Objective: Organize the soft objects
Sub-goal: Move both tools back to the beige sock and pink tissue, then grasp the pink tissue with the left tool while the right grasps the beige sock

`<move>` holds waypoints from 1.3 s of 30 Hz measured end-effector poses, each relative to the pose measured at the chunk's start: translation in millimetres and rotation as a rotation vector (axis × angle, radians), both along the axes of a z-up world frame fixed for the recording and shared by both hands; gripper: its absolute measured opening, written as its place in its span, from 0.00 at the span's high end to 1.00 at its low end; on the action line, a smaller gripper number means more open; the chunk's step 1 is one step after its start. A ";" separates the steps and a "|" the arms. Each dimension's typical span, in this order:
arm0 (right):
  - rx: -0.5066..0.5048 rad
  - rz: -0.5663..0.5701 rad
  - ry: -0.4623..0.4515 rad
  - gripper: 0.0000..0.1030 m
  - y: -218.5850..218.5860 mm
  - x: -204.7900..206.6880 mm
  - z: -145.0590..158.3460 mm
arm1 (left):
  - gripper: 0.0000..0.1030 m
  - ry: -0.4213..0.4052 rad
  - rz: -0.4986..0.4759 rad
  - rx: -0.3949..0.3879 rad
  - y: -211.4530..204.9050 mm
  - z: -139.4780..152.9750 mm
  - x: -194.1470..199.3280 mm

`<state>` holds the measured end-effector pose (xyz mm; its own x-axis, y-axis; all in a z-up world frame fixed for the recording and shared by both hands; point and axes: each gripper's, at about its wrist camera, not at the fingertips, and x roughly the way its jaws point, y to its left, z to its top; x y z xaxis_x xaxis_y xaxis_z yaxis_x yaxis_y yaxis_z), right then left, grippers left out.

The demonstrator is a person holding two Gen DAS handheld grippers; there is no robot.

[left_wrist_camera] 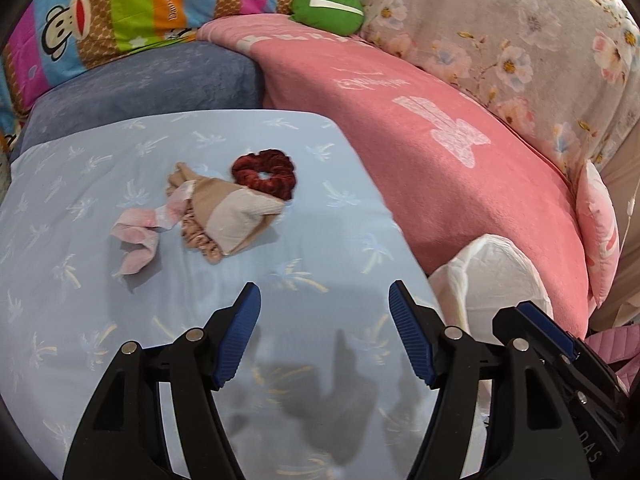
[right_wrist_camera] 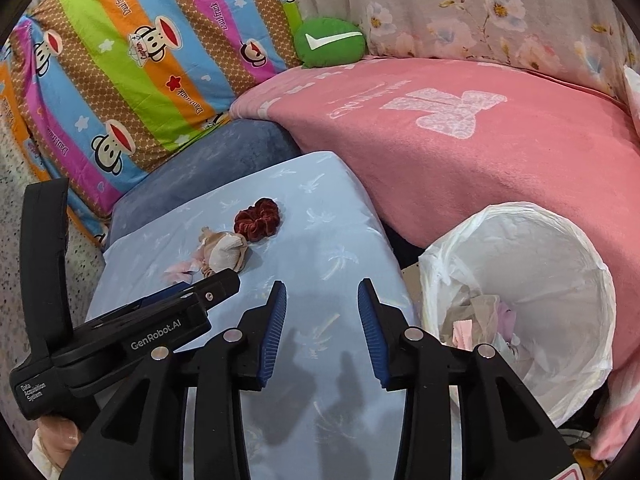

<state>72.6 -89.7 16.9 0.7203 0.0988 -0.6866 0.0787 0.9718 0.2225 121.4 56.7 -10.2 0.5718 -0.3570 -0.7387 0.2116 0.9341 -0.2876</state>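
Left gripper point(left_wrist_camera: 325, 320): jaws stood apart with nothing between the blue pads, over the light blue sheet point(left_wrist_camera: 100, 340).
Right gripper point(right_wrist_camera: 322, 320): jaws likewise parted and empty, above the same sheet; the left gripper's body lay just to its left in the right wrist view, with part of a hand point(right_wrist_camera: 60, 436) beneath it.
Bin point(right_wrist_camera: 520, 288): a round bin lined with a white plastic bag stood just off the sheet's right edge, against the pink blanket point(right_wrist_camera: 480, 152); crumpled scraps lay at its bottom.
Soft items: a small cluster lay on the sheet ahead of both grippers, well clear of the pads.
Beige sock point(left_wrist_camera: 232, 212): rolled, lying across a tan scrunchie point(left_wrist_camera: 200, 240).
Pink cloth piece point(left_wrist_camera: 136, 240): crumpled, touching the sock's left side.
Dark red scrunchie point(left_wrist_camera: 264, 174): flat on the sheet, touching the sock's far end.
Grey-blue cushion point(left_wrist_camera: 140, 84): behind the sheet.
Green plush point(left_wrist_camera: 328, 6): at the pink blanket's far edge, between the striped monkey-print pillow point(left_wrist_camera: 120, 4) and the floral fabric point(left_wrist_camera: 520, 40).
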 end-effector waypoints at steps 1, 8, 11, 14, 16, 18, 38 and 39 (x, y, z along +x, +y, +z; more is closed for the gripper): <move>-0.003 0.008 0.003 0.64 4.9 3.1 -1.1 | 0.37 0.002 0.010 0.000 5.9 -1.7 1.3; -0.012 0.063 0.030 0.62 37.9 28.2 -10.6 | 0.33 0.033 0.098 0.012 49.8 -16.9 13.5; -0.009 0.081 0.043 0.60 51.5 42.3 -17.2 | 0.33 0.049 0.132 0.024 69.1 -24.5 21.5; -0.009 0.098 0.053 0.60 65.5 56.8 -22.9 | 0.32 0.066 0.162 0.034 86.1 -32.2 29.6; -0.009 0.108 0.057 0.60 73.9 67.3 -26.8 | 0.32 0.077 0.181 0.032 96.8 -36.3 35.5; -0.005 0.116 0.064 0.60 81.7 79.2 -30.8 | 0.32 0.089 0.200 0.027 106.1 -40.4 42.7; 0.013 0.125 0.140 0.60 111.6 164.5 -78.9 | 0.60 0.148 0.195 -0.015 123.3 -66.3 91.7; 0.017 0.130 0.142 0.60 112.8 165.3 -80.3 | 0.66 0.147 0.186 -0.016 123.3 -66.2 91.4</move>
